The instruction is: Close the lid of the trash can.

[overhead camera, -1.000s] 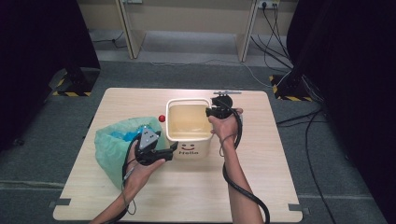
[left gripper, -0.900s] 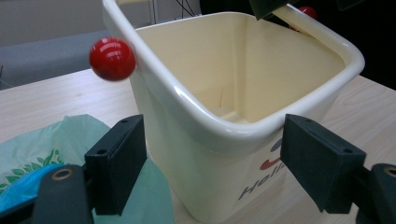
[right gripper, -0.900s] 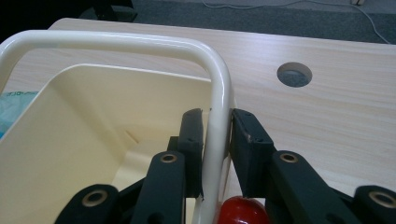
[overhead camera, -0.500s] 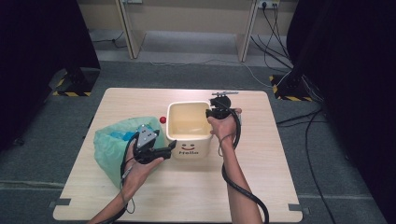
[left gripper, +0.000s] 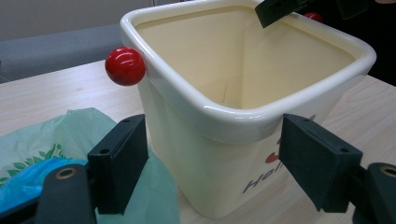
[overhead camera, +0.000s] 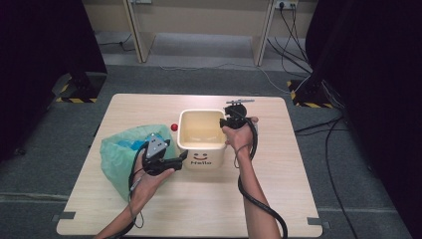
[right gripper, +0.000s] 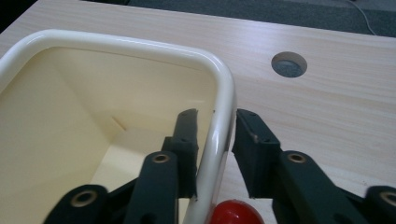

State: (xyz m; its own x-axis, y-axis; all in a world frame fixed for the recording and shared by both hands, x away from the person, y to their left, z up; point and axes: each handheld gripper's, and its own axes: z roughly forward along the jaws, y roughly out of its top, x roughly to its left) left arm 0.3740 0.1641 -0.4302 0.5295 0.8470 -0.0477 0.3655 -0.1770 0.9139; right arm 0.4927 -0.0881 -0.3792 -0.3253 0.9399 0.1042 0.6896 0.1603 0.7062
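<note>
A cream square bucket [overhead camera: 201, 160] with a smiley and "Hello" on its front stands mid-table. It has a red ball knob [overhead camera: 174, 127] on its left side. My right gripper [overhead camera: 225, 124] sits over the bucket's right rim [right gripper: 140, 46], one jaw inside the wall and one outside. Its jaws have just been opening, so the pads stand slightly off the rim, with the other red knob [right gripper: 233, 212] just below. My left gripper [left gripper: 212, 126] is open wide at the bucket's [left gripper: 219, 154] front left corner, below the red knob [left gripper: 124, 66].
A green plastic bag [overhead camera: 119, 154] with blue contents lies left of the bucket, under my left hand. A round cable hole [right gripper: 289, 64] is cut in the wooden tabletop [overhead camera: 278, 199] beyond the right rim. Cables trail from both grippers.
</note>
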